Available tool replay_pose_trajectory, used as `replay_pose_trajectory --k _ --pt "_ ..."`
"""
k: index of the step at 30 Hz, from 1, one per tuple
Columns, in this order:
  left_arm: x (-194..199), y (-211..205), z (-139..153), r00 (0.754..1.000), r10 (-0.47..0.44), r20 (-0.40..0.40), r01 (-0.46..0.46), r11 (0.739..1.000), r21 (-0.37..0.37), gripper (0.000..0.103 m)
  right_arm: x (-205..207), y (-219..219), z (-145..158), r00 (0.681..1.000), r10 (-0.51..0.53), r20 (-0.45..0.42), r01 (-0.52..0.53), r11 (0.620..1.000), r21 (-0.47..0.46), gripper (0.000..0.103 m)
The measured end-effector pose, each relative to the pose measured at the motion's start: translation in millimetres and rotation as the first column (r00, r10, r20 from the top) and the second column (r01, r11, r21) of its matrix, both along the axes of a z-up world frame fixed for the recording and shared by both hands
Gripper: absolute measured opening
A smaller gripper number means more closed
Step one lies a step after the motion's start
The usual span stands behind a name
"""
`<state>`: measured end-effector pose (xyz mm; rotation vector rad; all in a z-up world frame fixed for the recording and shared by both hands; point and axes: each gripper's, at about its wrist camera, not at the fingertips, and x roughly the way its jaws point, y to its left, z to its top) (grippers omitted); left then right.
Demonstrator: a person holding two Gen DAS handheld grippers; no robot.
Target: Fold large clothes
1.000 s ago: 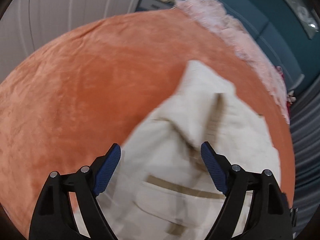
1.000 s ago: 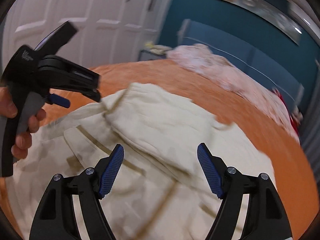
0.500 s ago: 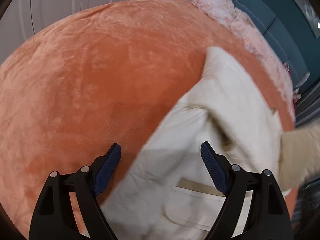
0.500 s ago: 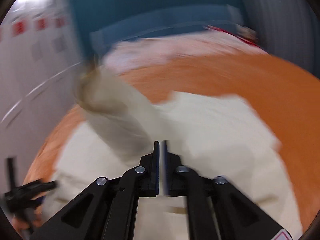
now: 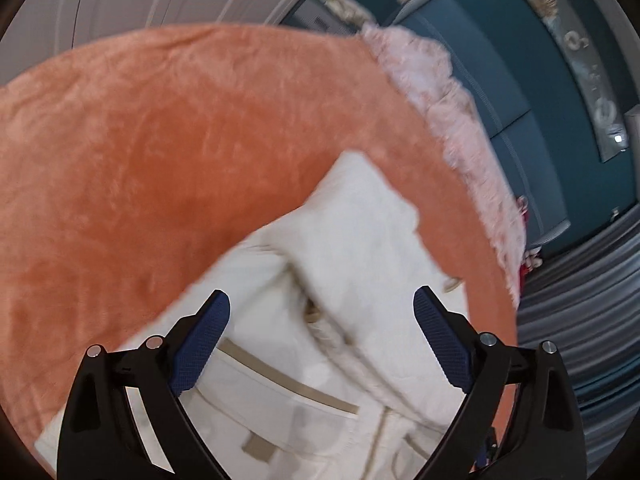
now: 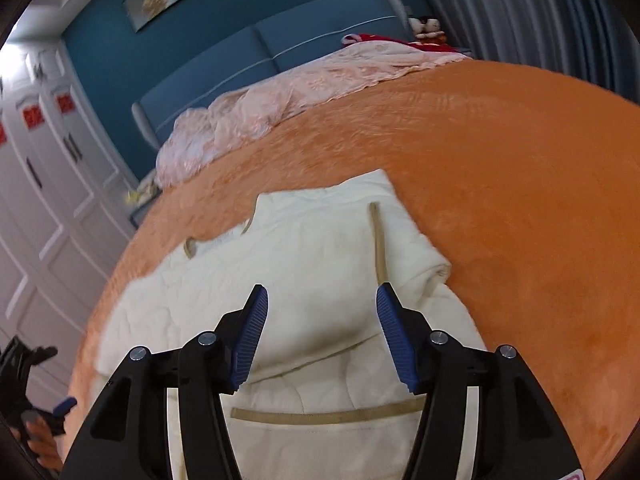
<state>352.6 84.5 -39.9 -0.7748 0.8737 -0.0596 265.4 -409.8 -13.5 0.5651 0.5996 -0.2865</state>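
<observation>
A cream quilted jacket with tan trim (image 6: 320, 264) lies on the orange bed cover (image 6: 500, 184), a sleeve folded across its body. It also shows in the left wrist view (image 5: 352, 272). My right gripper (image 6: 322, 316) is open and empty, just above the jacket's middle. My left gripper (image 5: 320, 320) is open and empty, above the jacket near a tan-edged pocket (image 5: 280, 380). The left gripper's black body also shows at the lower left edge of the right wrist view (image 6: 28, 380).
A pink blanket (image 6: 288, 92) lies bunched along the bed's far side by the blue headboard (image 6: 248, 60). White wardrobe doors (image 6: 44, 184) stand at the left, grey curtains (image 6: 520, 12) at the right. The orange cover (image 5: 160, 160) spreads wide around the jacket.
My right gripper was shut on the sleeve, carrying it over; it has opened and the sleeve lies on the jacket. The left gripper stayed open and shifted slightly.
</observation>
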Motion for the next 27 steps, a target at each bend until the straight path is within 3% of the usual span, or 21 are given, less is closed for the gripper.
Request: replay_pose_trajectory --k 2,4,8,10,11,12,14,16,18,21,22,24,27 --pt "3.0 -5.2 -1.1 1.000 -0.019 0.008 0.019 1.000 0.009 0.093 -18.3 -4.9 0.9 0.998 -0.037 0.041 0.036 0.999 0.041 0.057" --pt "19.2 -14.6 -19.0 0.997 -0.059 -0.056 0.061 0.998 0.031 0.093 -19.3 -12.2 -5.0 0.998 -0.052 0.030 0.050 0.996 0.069 0.061" --pt "41.5 -17.9 -71.4 0.976 -0.065 -0.206 0.042 0.993 -0.114 0.092 0.4 -25.7 -18.4 0.999 -0.046 -0.020 0.048 0.994 0.098 0.061" --pt "44.6 -15.9 -72.0 0.979 -0.044 -0.198 0.019 0.992 -0.127 0.091 18.3 -26.1 -27.6 0.998 -0.013 -0.058 0.020 0.994 0.111 0.060" --pt "46.9 -15.0 -68.3 0.983 -0.034 -0.182 0.012 0.992 -0.122 0.082 28.5 -24.4 -32.6 0.997 0.017 -0.079 -0.007 0.993 0.120 0.055" --pt "50.0 -14.4 -63.6 0.986 -0.027 -0.166 0.009 0.994 -0.105 0.071 34.5 -22.0 -35.4 0.995 0.036 -0.090 -0.025 0.992 0.120 0.043" --pt "57.6 -13.9 -56.2 0.987 -0.036 -0.156 0.026 0.997 -0.069 0.034 43.3 -6.2 -28.4 0.992 0.096 -0.079 -0.088 0.992 0.096 0.019" --pt "60.3 -11.2 -46.8 0.990 -0.024 -0.140 0.026 1.000 0.017 0.016 39.8 13.1 -8.8 0.990 0.141 -0.013 -0.140 0.990 0.034 0.016" --pt "58.9 -9.6 -43.7 0.990 -0.015 -0.137 0.030 0.993 0.110 0.013 31.7 31.9 3.5 0.986 0.166 0.014 -0.165 0.985 -0.050 0.015" --pt "54.5 -6.4 -55.3 0.988 -0.003 -0.152 0.033 0.980 0.198 0.013 30.8 48.1 -19.5 0.983 0.165 -0.081 -0.176 0.974 -0.141 0.015" --pt "53.6 -5.1 -61.5 0.988 -0.008 -0.156 0.040 0.977 0.208 0.012 36.4 46.4 -39.6 0.976 0.162 -0.145 -0.180 0.976 -0.120 0.015" --pt "49.6 -9.3 -69.5 0.991 -0.026 -0.134 0.061 0.964 0.260 0.012 38.6 38.0 -64.8 0.970 0.160 -0.181 -0.171 0.984 -0.048 0.015" --pt "47.0 -25.0 -67.9 0.993 -0.049 -0.107 0.087 0.918 0.386 0.012 42.9 32.0 -70.1 0.968 0.164 -0.191 -0.172 0.985 -0.025 0.015"
